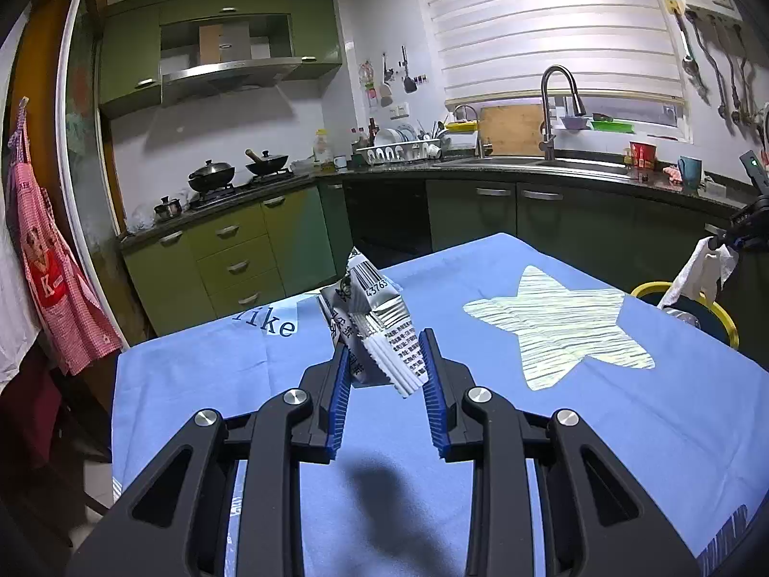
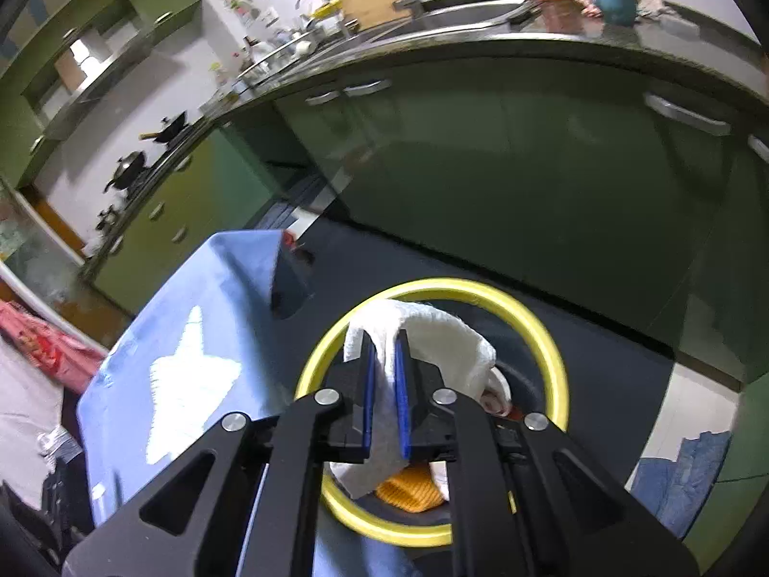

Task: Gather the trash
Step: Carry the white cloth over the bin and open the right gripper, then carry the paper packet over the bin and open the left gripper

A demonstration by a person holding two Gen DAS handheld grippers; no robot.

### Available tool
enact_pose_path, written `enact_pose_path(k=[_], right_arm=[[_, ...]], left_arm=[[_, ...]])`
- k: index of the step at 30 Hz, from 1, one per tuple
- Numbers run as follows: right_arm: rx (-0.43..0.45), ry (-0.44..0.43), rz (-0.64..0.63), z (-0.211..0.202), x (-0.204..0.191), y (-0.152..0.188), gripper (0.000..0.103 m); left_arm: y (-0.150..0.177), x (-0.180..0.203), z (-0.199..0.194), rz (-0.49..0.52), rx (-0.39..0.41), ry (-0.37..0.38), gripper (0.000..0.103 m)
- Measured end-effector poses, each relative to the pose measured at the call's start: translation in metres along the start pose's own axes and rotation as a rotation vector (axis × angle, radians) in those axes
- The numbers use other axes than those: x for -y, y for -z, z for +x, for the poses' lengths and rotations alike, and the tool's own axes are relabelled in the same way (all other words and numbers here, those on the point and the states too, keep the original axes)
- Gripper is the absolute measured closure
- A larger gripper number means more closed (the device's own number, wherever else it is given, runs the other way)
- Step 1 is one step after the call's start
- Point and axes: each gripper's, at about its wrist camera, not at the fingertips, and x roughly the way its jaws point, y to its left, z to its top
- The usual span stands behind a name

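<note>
Bin (image 2: 543, 332) with yellow rim: one, on floor just beside table (image 1: 528, 432) right edge, some trash already inside. Paper towel (image 2: 447, 336): one, white, soft, light, limp; right gripper (image 2: 384, 346) fingers clamped on its fold, over bin mouth. Snack wrapper (image 1: 379, 327): one, crinkled foil, light, slippery, springy; left gripper (image 1: 384, 351) fingers pinch its lower end above table middle. Best hold: crimped seam.

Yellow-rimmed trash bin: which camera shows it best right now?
Right wrist view: the yellow-rimmed trash bin lies directly below the right gripper, its whole ring visible. The left wrist view catches only part of its rim beyond the table's far right corner.
</note>
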Motion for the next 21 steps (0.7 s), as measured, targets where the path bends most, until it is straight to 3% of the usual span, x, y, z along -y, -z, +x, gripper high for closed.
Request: enact_pose_path(k=[2,3,6,12,21], right_arm=[[-0.030,0.045,-0.008,0.004,0.000,0.003,0.050],[-0.038,0.060,-0.021,0.004,-0.002,0.006,0.046],[0.000,0.113,-0.079,-0.012,-0.010,0.017,0.046],[0.062,0.038,-0.121,-0.058,-0.026,0.035,0.042],[0.075,-0.053,-0.141,-0.105,-0.029,0.073,0.039]], left_arm=[[0.001,0.002,0.001,0.006,-0.003,0.001,0.075],[0.001,0.002,0.001,0.008,-0.005,0.002,0.075],[0.002,0.004,0.002,0.010,-0.009,0.008,0.075],[0.001,0.008,0.002,0.022,-0.010,0.017,0.075],[-0.003,0.029,-0.008,0.079,-0.015,0.025,0.075]])
